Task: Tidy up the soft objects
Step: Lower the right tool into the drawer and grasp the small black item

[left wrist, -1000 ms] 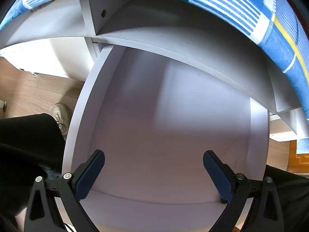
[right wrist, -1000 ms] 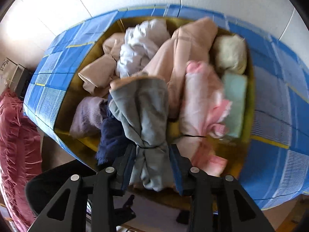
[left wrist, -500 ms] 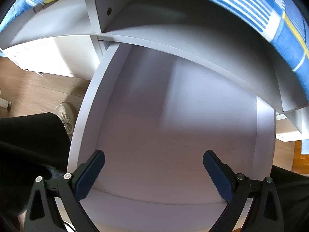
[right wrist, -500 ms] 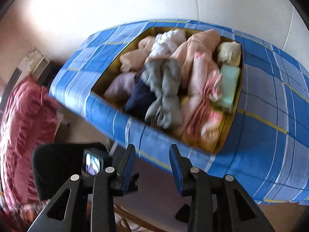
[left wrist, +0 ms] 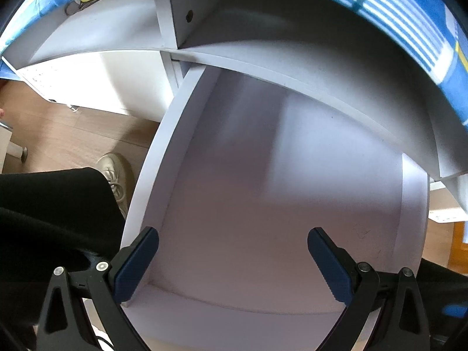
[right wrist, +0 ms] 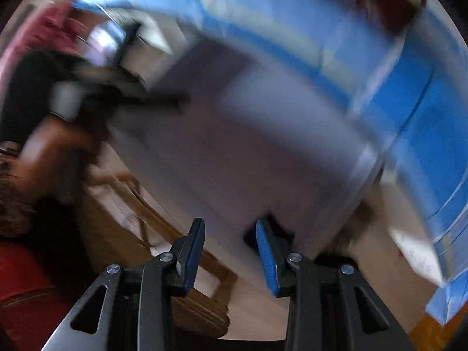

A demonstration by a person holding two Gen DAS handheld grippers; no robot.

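White shelf unit (left wrist: 263,67) fills the left wrist view, blue plaid cloth (left wrist: 409,20) draped at 1 o'clock. Wood-plank floor (left wrist: 73,134) at 9 o'clock. Right wrist view blurred.

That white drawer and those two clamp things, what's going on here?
A person is sorting soft clothes with a hand-held tool in each hand. The left tool hangs wide open over a pulled-out white drawer that has nothing in it. The right tool holds nothing between its narrowly parted blue pads; its picture is smeared, showing the blue checked cloth and a pale surface below it. No garment is in view, so none has reached the drawer yet.
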